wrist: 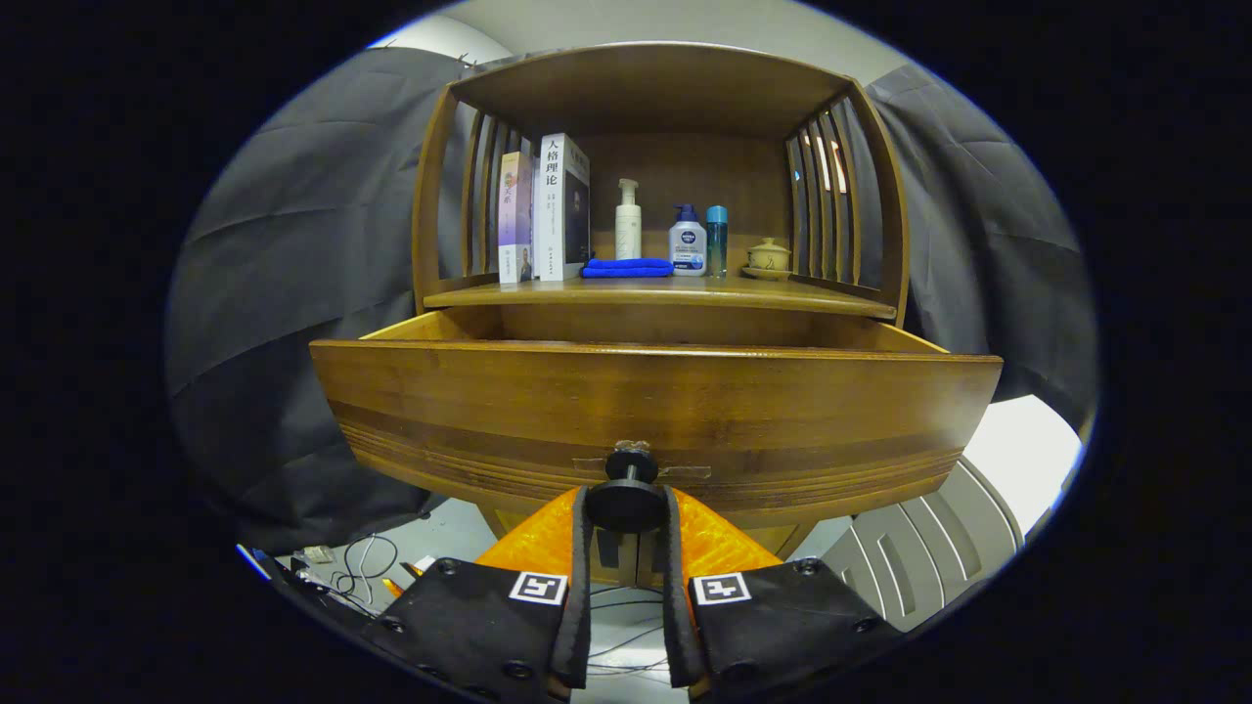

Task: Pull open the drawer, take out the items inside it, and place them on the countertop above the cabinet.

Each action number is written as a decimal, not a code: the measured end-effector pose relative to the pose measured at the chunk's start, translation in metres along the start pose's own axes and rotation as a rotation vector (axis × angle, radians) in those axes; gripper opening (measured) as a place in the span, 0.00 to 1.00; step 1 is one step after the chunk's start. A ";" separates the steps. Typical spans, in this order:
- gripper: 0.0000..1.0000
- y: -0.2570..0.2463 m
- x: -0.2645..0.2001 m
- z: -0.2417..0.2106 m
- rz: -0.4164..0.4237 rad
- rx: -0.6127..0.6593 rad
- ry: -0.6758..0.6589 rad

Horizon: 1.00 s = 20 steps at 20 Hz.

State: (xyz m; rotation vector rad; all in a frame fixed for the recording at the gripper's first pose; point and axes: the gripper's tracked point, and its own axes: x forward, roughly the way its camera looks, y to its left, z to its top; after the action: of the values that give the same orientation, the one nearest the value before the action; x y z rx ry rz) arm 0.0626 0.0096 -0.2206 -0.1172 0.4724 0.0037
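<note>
- Step in hand: drawer-pull, judged nearly done. The drawer (655, 391) is seen well out of the cabinet (657, 156), its front close to the camera, its side walls running back under the shelf board.
- Claw (626, 508): narrow, clamped on the round knob (626, 501) at the middle of the drawer front. Both fingers (579, 548) are pressed against the knob's disc, one per side.
- Worktop (675, 291), i.e. the board above the drawer: already loaded w/ two books (548, 210) standing at the left, a folded blue cloth (627, 267), a white pump bottle (628, 220), a second pump bottle w/ blue cap (688, 242), a slim blue bottle (717, 240) and a small lidded cup on a saucer (768, 258) at the right.
- Bare worktop is left mainly along the front edge, ahead of that row.
- Drawer contents: hidden by the tall drawer front from this low angle; what's inside, and how many items, can't be told.
- Next move, as judged: knob to be released, i.e. claw opened wide and backed off straight so the drawer isn't nudged shut.
- Then the claw is to be raised above the drawer's front rim and tipped down, so the inside can be seen and an item picked.
- Clearance is tight: the gap between drawer rim and worktop edge looks shallow, so entry is best made over the pulled-out front part.
- Risk: placed items may knock the bottles or cup, so the open front strip is to be used.
</note>
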 end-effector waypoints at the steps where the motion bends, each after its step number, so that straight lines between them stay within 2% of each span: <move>1: 0.33 0.001 -0.006 -0.008 0.006 -0.002 0.012; 17: 0.33 0.000 -0.035 -0.022 0.051 -0.078 -0.024; 20: 0.54 -0.002 -0.036 -0.009 0.045 -0.131 -0.088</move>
State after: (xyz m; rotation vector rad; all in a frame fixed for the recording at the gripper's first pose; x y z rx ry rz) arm 0.0267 0.0070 -0.2115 -0.2340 0.3868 0.0839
